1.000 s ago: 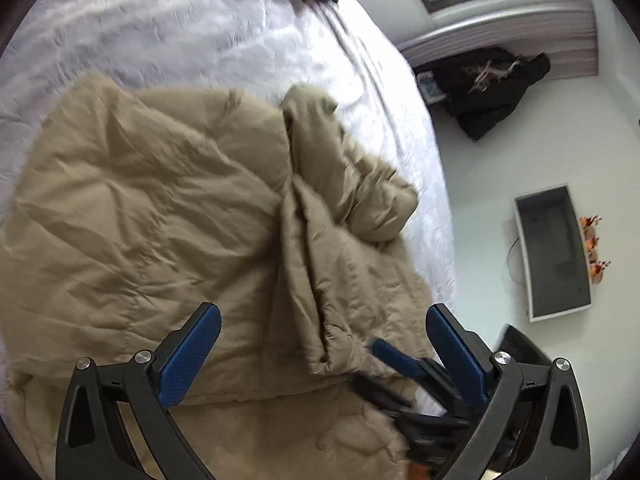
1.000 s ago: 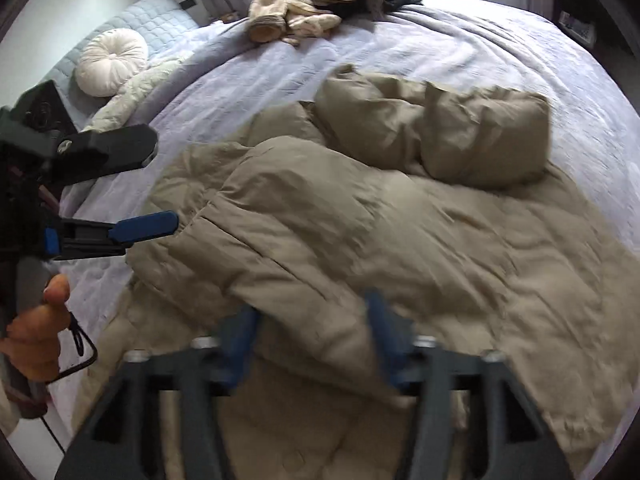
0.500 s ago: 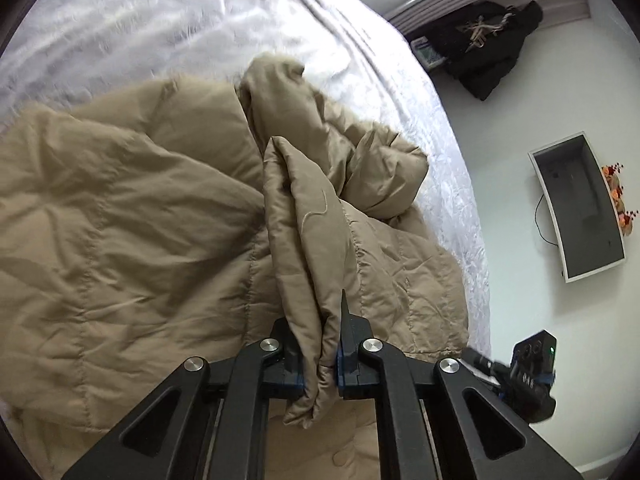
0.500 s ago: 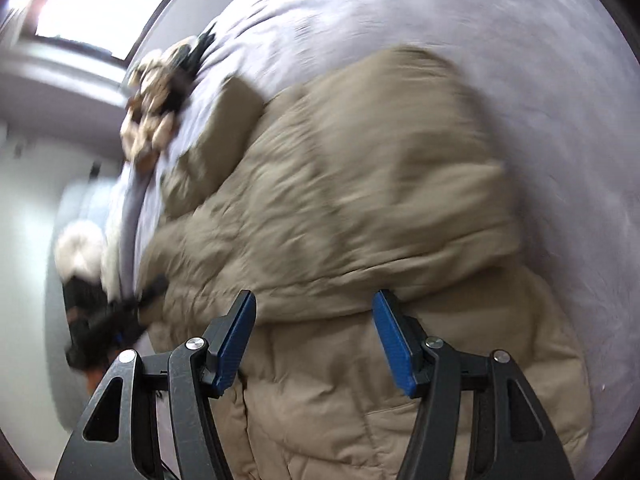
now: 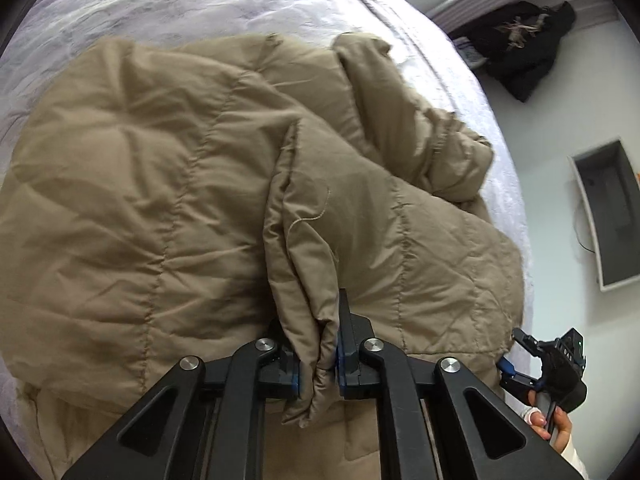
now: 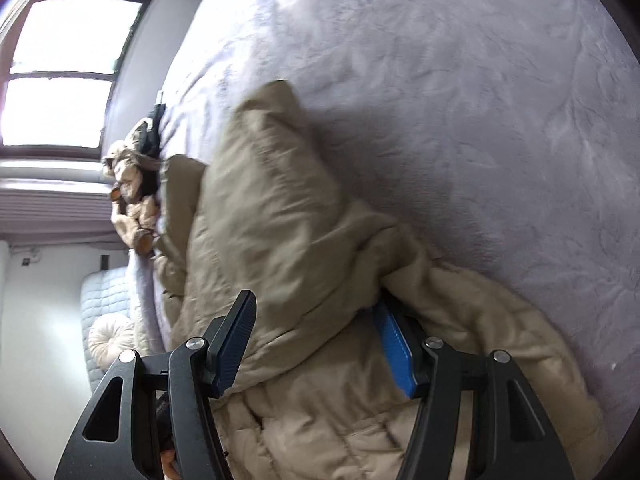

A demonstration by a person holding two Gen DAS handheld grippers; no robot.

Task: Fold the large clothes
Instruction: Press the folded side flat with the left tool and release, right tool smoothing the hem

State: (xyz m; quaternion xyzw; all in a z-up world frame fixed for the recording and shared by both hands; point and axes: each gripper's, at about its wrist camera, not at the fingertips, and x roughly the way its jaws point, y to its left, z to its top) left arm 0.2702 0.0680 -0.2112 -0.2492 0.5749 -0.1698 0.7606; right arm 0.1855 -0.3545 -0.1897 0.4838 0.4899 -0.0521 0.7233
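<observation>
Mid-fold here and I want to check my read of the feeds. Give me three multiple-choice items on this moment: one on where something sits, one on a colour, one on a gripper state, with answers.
1. Where does the plush toy lie?
A. On the bed's edge near the window
B. On the floor
C. On top of the jacket

2. What colour is the puffer jacket?
A. Black
B. Tan
C. Red

3. How does the left gripper stand?
A. Open above the bedspread
B. Shut on nothing
C. Shut on a fold of the jacket

Answers:
1. A: in the right wrist view the toy sits on the lavender bedspread beside the window, past the jacket.
2. B: the quilted fabric is tan in both views.
3. C: its pads pinch a bunched fold of fabric, while the right gripper is open with fabric between its blue pads.
</observation>
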